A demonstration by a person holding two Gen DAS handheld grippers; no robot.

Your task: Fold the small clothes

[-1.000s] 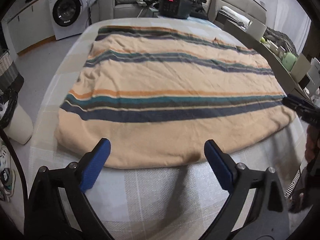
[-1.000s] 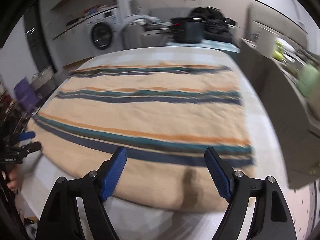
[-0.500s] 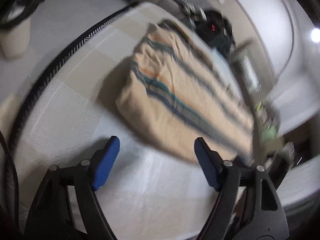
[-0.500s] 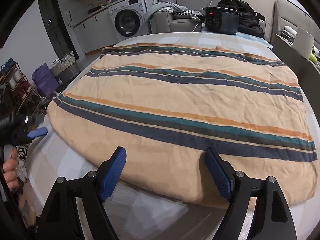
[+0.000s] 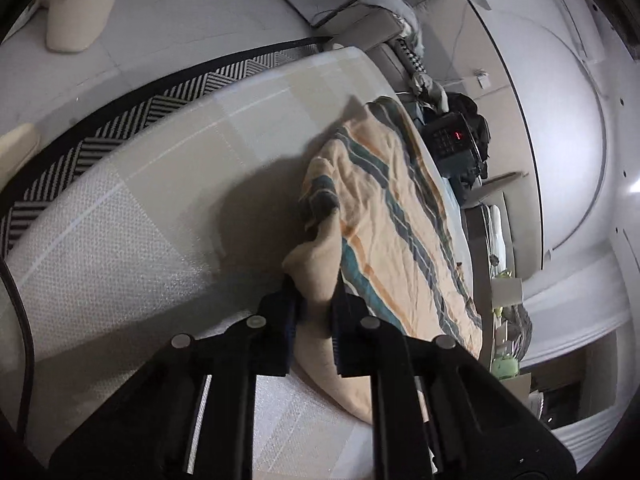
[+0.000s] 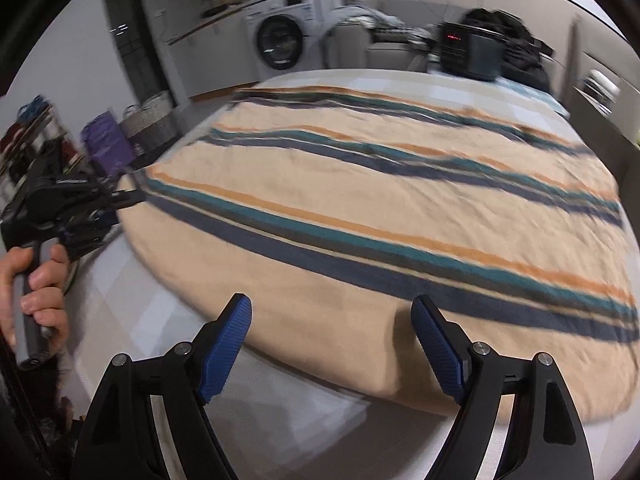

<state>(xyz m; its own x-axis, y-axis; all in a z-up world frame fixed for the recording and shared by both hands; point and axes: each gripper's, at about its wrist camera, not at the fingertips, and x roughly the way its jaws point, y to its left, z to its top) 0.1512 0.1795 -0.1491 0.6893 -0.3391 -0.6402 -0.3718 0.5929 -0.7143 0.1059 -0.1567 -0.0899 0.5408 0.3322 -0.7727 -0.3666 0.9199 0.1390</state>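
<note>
My left tool (image 5: 314, 312) is closing its jaws, pinching the corner of the striped cloth (image 5: 400, 240) between its 2 pads. My right tool (image 6: 332, 344) hangs wide open, empty, the cloth's near edge just ahead on the desk (image 6: 280, 412).

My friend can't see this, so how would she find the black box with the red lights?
Start at the big striped cloth spread over the table. Look past its far edge, right of the washing machine. The black box stands there, the only thing showing small glowing red lights.
</note>
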